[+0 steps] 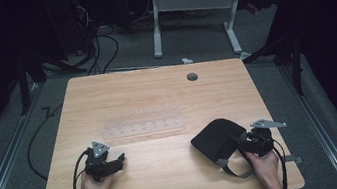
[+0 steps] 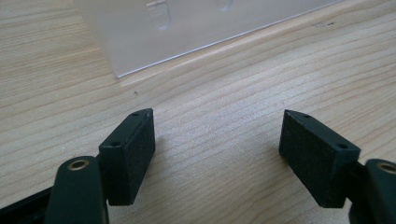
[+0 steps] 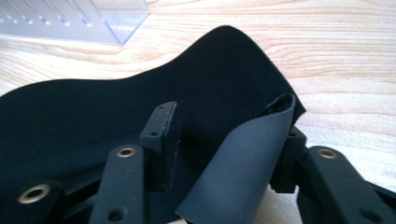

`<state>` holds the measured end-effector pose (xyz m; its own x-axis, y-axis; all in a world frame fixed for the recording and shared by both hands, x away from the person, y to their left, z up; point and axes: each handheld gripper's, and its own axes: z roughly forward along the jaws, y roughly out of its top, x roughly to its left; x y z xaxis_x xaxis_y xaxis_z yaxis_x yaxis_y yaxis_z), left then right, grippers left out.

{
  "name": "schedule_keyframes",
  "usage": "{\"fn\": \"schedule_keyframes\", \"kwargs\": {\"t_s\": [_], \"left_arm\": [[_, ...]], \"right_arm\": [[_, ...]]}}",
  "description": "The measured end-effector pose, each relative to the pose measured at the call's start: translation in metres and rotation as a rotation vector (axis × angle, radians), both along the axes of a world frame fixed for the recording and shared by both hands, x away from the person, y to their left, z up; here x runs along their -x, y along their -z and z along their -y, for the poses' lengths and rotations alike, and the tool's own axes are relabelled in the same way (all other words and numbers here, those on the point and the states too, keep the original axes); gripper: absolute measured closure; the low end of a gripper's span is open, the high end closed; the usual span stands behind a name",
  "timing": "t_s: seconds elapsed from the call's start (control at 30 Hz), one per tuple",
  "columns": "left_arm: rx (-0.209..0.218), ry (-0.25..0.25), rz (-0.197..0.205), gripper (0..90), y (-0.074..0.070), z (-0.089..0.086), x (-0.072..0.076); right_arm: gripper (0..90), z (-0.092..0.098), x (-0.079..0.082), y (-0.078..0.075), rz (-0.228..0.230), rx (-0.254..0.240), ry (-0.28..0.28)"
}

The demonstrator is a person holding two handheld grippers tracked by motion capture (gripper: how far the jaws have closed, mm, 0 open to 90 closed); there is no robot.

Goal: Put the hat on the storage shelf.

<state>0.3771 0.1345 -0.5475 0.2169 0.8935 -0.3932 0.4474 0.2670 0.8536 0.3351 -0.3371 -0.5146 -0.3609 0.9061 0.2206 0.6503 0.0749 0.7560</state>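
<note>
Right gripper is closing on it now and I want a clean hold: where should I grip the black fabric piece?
Grip the black fabric piece at its near right edge, where a grey strap folds upward between the right gripper jaws. Come from the person's side, low along the table; that raised fold stands off the wood.

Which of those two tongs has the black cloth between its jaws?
The right tongs: the black cloth and its grey strap lie between the jaws. The left tongs gape over bare table.
</note>
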Motion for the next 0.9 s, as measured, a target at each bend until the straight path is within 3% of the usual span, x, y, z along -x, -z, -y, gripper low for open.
{"fn": "schedule_keyframes", "kwargs": {"t_s": [0.5,0.9], "left_arm": [[0.000,0.000,0.000,27.3,0.0000,0.0000,0.0000],[0.000,0.000,0.000,27.3,0.0000,0.0000,0.0000]], "right_arm": [[65.0,0.0031,0.0042,0.0005,-0.001,-0.010,-0.031],[76.0,0.0022,0.0074,-0.0019,0.001,-0.035,-0.088]]}}
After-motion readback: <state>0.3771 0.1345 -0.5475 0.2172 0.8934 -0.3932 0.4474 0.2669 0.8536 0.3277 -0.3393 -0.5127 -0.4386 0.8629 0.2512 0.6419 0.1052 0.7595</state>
